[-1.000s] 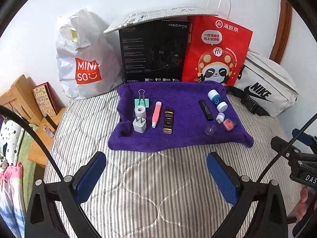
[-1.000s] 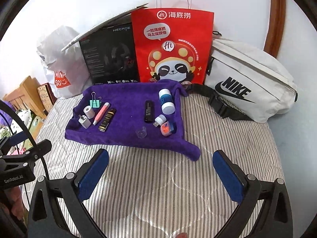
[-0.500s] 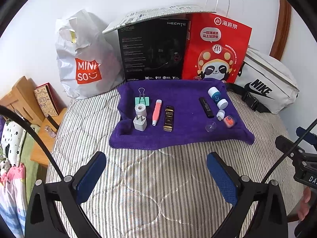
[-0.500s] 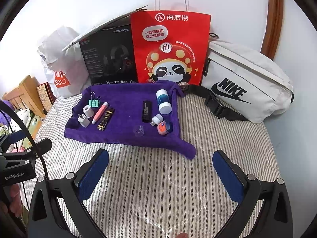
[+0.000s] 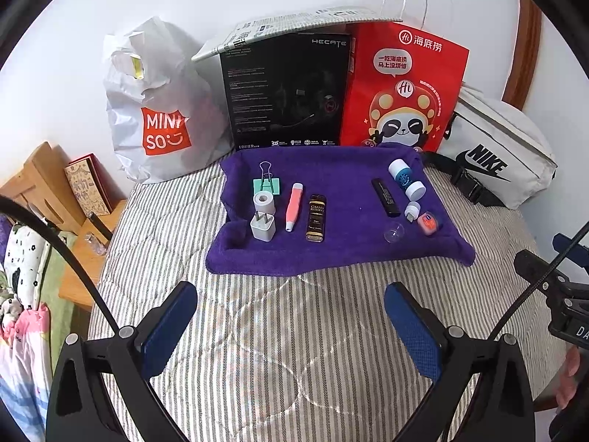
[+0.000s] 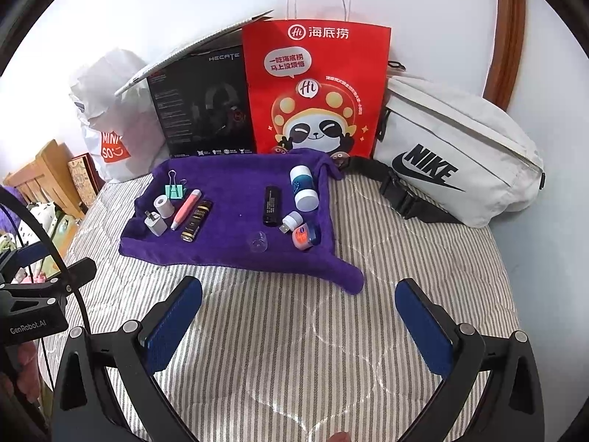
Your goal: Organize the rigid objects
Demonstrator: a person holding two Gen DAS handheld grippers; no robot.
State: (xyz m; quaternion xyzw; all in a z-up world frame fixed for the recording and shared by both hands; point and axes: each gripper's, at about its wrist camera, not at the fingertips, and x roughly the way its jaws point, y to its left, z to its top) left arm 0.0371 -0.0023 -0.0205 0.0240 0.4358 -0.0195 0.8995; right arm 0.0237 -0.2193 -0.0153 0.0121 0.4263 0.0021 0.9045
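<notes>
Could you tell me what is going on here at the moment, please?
Nothing is being handled yet. The left gripper and right gripper both hang open and empty over the striped bed, facing a purple towel where small items lie in two groups, such as a charger plug and an orange jar.

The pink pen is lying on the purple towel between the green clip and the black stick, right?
Not quite. The pink pen does lie on the purple towel, but between the white charger plug and the gold-and-black Grand Reserve tube. The left wrist view shows this.
</notes>
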